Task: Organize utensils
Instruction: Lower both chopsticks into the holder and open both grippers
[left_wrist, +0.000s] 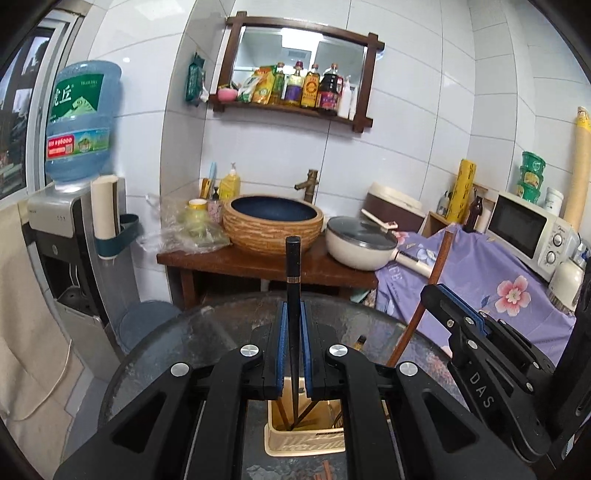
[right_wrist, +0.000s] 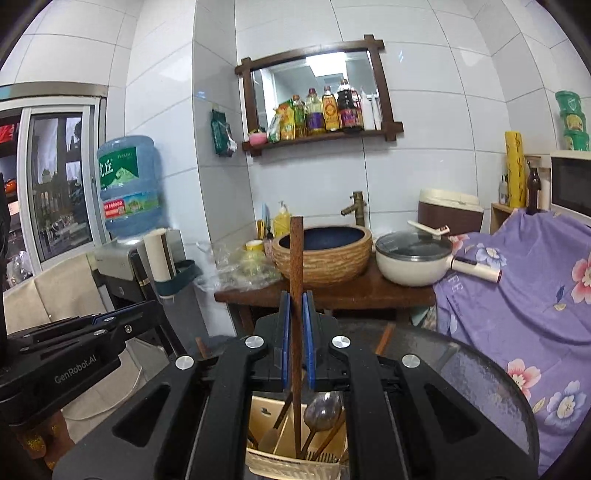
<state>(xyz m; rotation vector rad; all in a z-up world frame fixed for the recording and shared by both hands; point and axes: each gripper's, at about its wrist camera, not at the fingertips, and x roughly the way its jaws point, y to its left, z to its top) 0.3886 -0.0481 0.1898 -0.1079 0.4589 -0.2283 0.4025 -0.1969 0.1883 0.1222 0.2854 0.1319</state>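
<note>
My left gripper (left_wrist: 294, 317) is shut on a black chopstick (left_wrist: 293, 266) held upright, its lower end inside a cream utensil holder (left_wrist: 306, 441) on the round glass table (left_wrist: 207, 332). My right gripper (right_wrist: 296, 310) is shut on a brown wooden chopstick (right_wrist: 296, 258), also upright, its tip down in the same holder (right_wrist: 291, 463). The holder contains a wooden spoon (right_wrist: 322, 408), a spatula (right_wrist: 271, 435) and other sticks. The right gripper shows in the left wrist view (left_wrist: 458, 314) with its brown chopstick (left_wrist: 432, 280). The left gripper shows at the left of the right wrist view (right_wrist: 110, 317).
Behind the table stand a wooden counter (left_wrist: 258, 264) with a basin (left_wrist: 272, 225), a cream pot (left_wrist: 360, 243), a water dispenser (left_wrist: 70, 229) at left, and a purple floral cloth (left_wrist: 498, 291) with a microwave (left_wrist: 528, 229) at right. Loose chopsticks lie on the table (left_wrist: 327, 470).
</note>
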